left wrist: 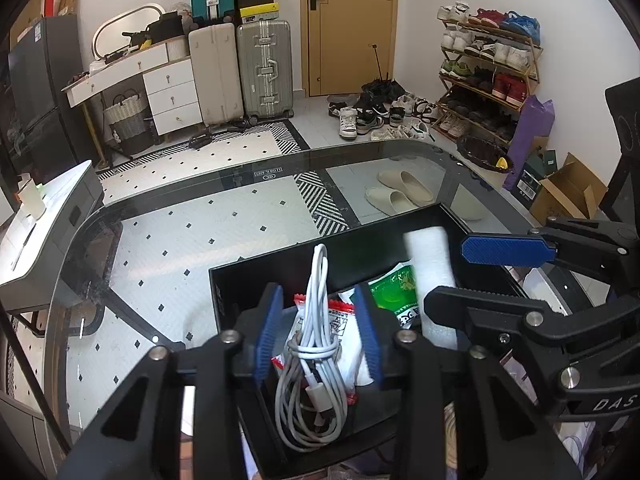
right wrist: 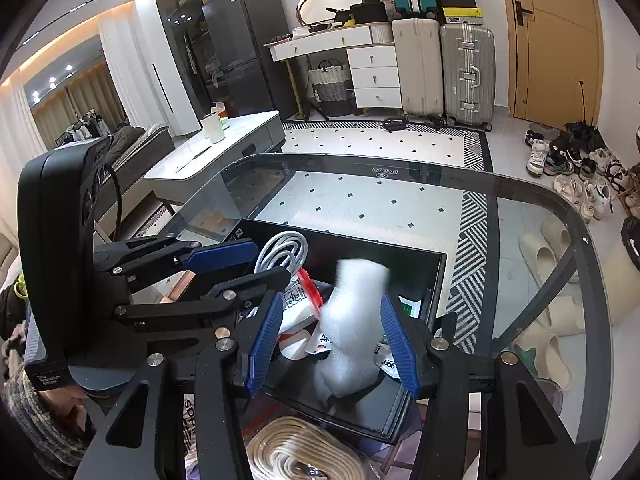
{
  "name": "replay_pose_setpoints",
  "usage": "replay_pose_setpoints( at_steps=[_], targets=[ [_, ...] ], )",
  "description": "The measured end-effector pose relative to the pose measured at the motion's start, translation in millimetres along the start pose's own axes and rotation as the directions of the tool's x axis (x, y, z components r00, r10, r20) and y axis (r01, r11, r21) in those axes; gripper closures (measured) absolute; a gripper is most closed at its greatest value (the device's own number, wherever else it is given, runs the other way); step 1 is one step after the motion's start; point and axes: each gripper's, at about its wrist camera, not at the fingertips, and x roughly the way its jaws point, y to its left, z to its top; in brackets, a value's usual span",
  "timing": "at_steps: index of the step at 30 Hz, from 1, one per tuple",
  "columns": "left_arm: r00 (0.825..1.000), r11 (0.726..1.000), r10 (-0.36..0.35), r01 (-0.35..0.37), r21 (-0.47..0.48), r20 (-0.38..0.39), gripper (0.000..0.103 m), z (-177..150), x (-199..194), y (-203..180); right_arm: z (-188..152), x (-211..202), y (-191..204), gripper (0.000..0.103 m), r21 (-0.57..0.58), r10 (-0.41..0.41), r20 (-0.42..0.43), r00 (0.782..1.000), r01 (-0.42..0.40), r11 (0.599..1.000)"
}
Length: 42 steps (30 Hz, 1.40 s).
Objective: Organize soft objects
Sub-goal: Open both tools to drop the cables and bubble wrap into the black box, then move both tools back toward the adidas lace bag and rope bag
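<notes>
a black open-topped box (left wrist: 232,292) stands on the glass bench (left wrist: 168,248), and both grippers hang over it side by side. the left gripper (left wrist: 318,334) has its blue-padded fingers (left wrist: 269,332) spread apart on either side of a coiled white cable (left wrist: 314,364); a gap shows between each pad and the coil, so the fingers are parted and grip nothing. the cable lies inside the box, its long loop running up toward the far wall, on top of a white packet with red edges (left wrist: 340,320). beside that, toward the right, a green packet (left wrist: 394,290) lies in the same box. the right gripper (right wrist: 332,340) also has its fingers (right wrist: 262,344) wide apart, with a white roll of foam wrap (right wrist: 352,320) standing tilted between them; the roll is blurred, and in the right wrist view it sits clear of both pads, so the fingers are open around it rather than clamped. its lower end rests down in the box among the packets, its upper end leaning toward the far side. in the left wrist view the same roll (left wrist: 432,272) rises past the lower finger of the right gripper. nearer the camera, outside the box, a cream coiled rope (right wrist: 296,452) lies just beside the box's near wall.
</notes>
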Motion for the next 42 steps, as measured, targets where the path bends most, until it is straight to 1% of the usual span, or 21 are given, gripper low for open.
replay_pose_setpoints(
  at_steps=[1,3,4,5,6,7,9,11,12,14,15,16,17,20,22,26,34,42],
  targets=[
    [1.0,1.0,0.005,-0.005,0.004,0.003,0.052,0.1,-2.1,-0.2,0.0,-2.7,0.0,0.048,0.0,-0.002,0.006,1.0,0.002,1.0],
    [1.0,1.0,0.001,-0.001,0.004,0.004,0.048,0.5,-5.8,-0.9,-0.3,-9.0,-1.0,0.041,0.006,-0.006,0.019,1.0,0.006,1.0],
    [1.0,1.0,-0.001,0.001,0.004,0.002,0.047,0.5,-7.7,-0.9,-0.2,-12.4,-2.6,0.038,0.013,-0.005,0.026,1.0,0.004,1.0],
    [1.0,1.0,0.001,-0.001,0.006,-0.001,0.047,0.5,-9.4,-1.3,-0.1,-15.2,-3.9,0.036,0.02,-0.004,0.032,0.999,0.003,1.0],
    [1.0,1.0,0.004,-0.004,0.008,-0.001,0.042,0.3,-11.5,-1.6,-0.2,-17.7,-4.2,0.035,0.026,-0.004,0.036,0.999,0.003,1.0],
    [1.0,1.0,0.005,-0.005,0.007,0.0,0.032,-0.3,-13.8,-1.7,-0.5,-20.5,-3.9,0.033,0.029,-0.005,0.04,0.999,0.004,1.0],
    [1.0,1.0,0.004,-0.004,0.004,0.013,0.019,-1.3,-20.6,-3.1,-1.7,-26.9,-4.0,0.028,0.031,-0.007,0.048,0.999,0.005,1.0],
    [1.0,1.0,0.011,-0.011,0.002,0.026,0.019,-1.5,-28.0,-5.0,-1.8,-33.8,-2.8,0.019,0.029,-0.004,0.057,0.998,0.002,1.0],
    [1.0,1.0,0.017,-0.017,-0.001,0.026,0.019,-2.0,-31.0,-4.2,-2.5,-37.5,-2.1,0.018,0.026,-0.005,0.059,0.998,0.004,1.0],
    [0.999,1.0,0.026,-0.026,-0.013,0.022,0.011,-3.5,-36.9,-3.3,-2.9,-44.1,-0.9,0.012,0.018,-0.002,0.06,0.998,0.001,1.0],
    [1.0,1.0,0.022,-0.021,-0.021,0.017,0.002,-5.3,-39.8,-2.5,-2.6,-47.3,-0.2,0.011,0.015,-0.001,0.062,0.998,0.0,1.0],
    [1.0,1.0,0.016,-0.016,-0.024,0.018,0.0,-8.3,-43.3,-1.1,-2.7,-50.3,0.7,0.007,0.01,-0.004,0.065,0.998,0.003,1.0],
    [0.999,0.999,0.022,-0.021,-0.025,0.024,0.0,-11.0,-47.3,-1.3,-2.7,-53.3,1.7,0.005,0.003,-0.007,0.07,0.998,0.007,1.0],
    [0.999,0.999,0.035,-0.034,-0.037,0.031,0.0,-19.0,-57.5,1.4,-5.1,-62.7,3.8,0.003,-0.002,-0.02,0.086,0.996,0.02,1.0],
    [0.999,0.998,0.033,-0.032,-0.051,0.029,0.0,-24.9,-63.3,4.2,-8.1,-69.1,6.1,0.003,0.0,-0.019,0.1,0.995,0.019,1.0],
    [0.997,0.997,0.049,-0.046,-0.058,0.051,0.0,-37.3,-76.7,7.8,-15.1,-79.1,14.4,0.003,-0.018,-0.03,0.112,0.993,0.033,0.999],
    [0.997,0.994,0.042,-0.034,-0.104,0.069,0.0,-59.2,-99.7,16.7,-25.0,-86.3,32.0,0.003,-0.026,-0.057,0.088,0.994,0.06,0.998],
    [0.996,0.991,0.038,-0.028,-0.13,0.078,0.0,-78.5,-109.2,18.1,-30.4,-92.7,44.6,0.003,-0.018,-0.076,0.089,0.993,0.078,0.997]
  ],
)
